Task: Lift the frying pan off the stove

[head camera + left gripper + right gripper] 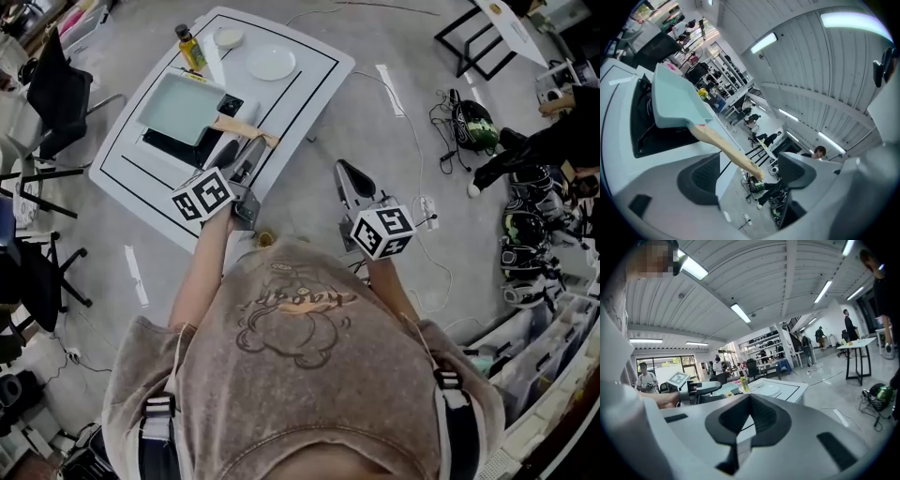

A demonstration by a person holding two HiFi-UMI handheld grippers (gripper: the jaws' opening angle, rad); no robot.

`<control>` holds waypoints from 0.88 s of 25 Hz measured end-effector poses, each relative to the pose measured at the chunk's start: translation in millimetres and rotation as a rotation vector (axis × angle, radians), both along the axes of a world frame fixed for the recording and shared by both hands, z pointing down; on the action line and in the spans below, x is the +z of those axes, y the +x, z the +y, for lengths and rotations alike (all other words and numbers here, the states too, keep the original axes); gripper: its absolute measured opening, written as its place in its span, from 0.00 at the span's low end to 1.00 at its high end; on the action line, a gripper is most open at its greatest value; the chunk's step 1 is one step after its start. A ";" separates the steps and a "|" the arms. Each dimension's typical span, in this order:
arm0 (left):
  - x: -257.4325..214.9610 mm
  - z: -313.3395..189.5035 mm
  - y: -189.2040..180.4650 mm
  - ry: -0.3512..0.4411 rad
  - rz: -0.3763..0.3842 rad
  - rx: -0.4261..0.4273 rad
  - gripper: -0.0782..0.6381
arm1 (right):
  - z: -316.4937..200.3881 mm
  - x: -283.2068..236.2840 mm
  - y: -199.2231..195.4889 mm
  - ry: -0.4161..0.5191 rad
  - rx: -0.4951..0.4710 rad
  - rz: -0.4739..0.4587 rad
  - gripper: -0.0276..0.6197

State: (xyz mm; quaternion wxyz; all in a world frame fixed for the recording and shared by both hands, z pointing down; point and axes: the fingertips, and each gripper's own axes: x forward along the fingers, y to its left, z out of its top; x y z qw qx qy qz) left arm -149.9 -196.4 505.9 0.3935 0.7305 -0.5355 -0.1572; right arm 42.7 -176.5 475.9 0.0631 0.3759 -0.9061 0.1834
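left tool (246, 157) jaws apart, frying pan (183, 105) wooden handle (246, 130) end between them, ungripped. pan on stove (178, 148), tabletop (309, 84). right tool (349, 176) jaws together, empty, right of pan.

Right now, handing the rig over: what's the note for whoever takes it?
Left gripper: open, with the end of the pan's wooden handle between its jaws, not gripped.
Right gripper: shut, empty, held off beside the table.
Frying pan: sitting on the stove on the white table.
Done: left gripper lined up at the handle.
Left: close on the handle and lift the pan off.
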 end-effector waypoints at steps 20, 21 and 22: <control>42.1 -57.5 -12.9 -0.080 0.312 -0.085 0.66 | -8.6 15.5 25.3 -0.042 0.106 0.037 0.04; 43.3 -59.7 -13.5 -0.082 0.322 -0.086 0.66 | -9.3 16.6 26.8 -0.045 0.115 0.038 0.04; 44.0 -61.9 -13.6 -0.083 0.331 -0.084 0.65 | -10.2 17.6 28.6 -0.047 0.124 0.039 0.04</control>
